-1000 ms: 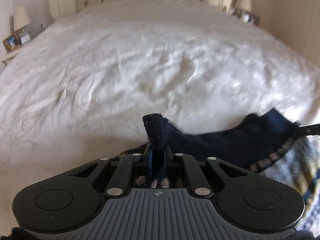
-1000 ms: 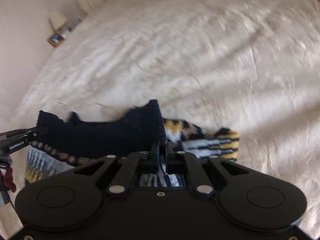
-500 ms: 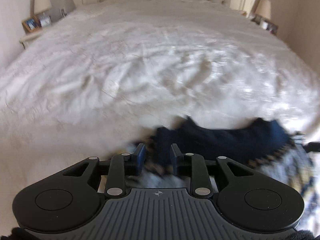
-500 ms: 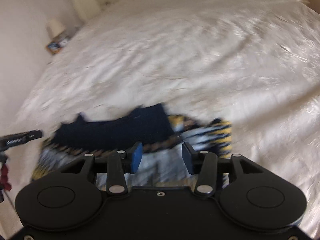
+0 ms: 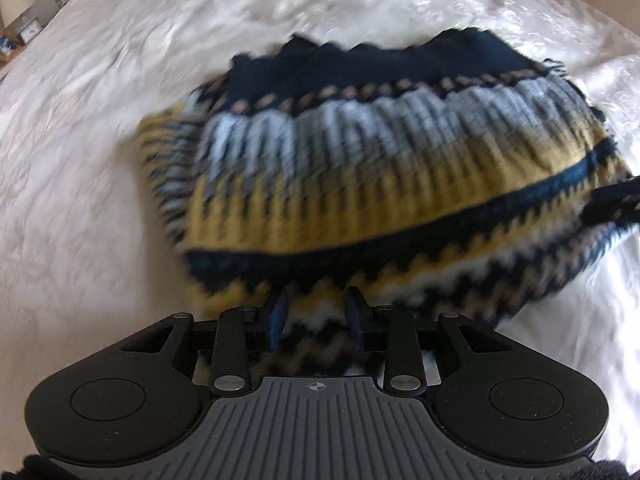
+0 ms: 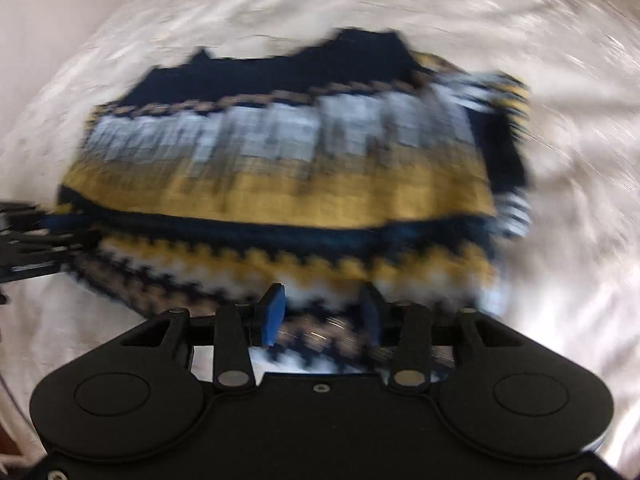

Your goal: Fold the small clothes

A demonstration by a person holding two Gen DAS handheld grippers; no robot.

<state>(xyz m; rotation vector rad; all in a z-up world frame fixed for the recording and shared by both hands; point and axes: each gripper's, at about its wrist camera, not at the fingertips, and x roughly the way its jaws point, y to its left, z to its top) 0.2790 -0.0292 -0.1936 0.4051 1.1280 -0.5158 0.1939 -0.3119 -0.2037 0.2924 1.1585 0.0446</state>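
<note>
Garment: we see a small knitted sweater (image 5: 372, 168), banded navy, grey-white and mustard, lying folded on the white bed (image 5: 100, 128); the frames are blurred, so we leave the finer folds unread.
Long axis: we read it as running side to side across both views, with the navy band at the far edge and the zigzag band at the near edge.
Near edge: it lies directly ahead of and partly under both sets of fingers, which makes it the edge we judge the next fold would lift.
Left hand-held gripper (image 5: 316, 322): we see it over the left part of the near edge, jaws parted and opening; zigzag knit shows in the gap, but the pads do not pinch it, so it grips nothing.
Right hand-held gripper (image 6: 320, 316): we see it over the right part of the same edge, jaws parted and closing; knit shows between them, not yet clamped.
Nearer hand: we cannot call either one closer, as both sit at the near edge, side by side along the long axis.
Cross-check: each tool's tip shows at the sweater's side in the other view.
Coming move: we judge both must bite the near edge, then carry it away from us across the short axis.
</note>
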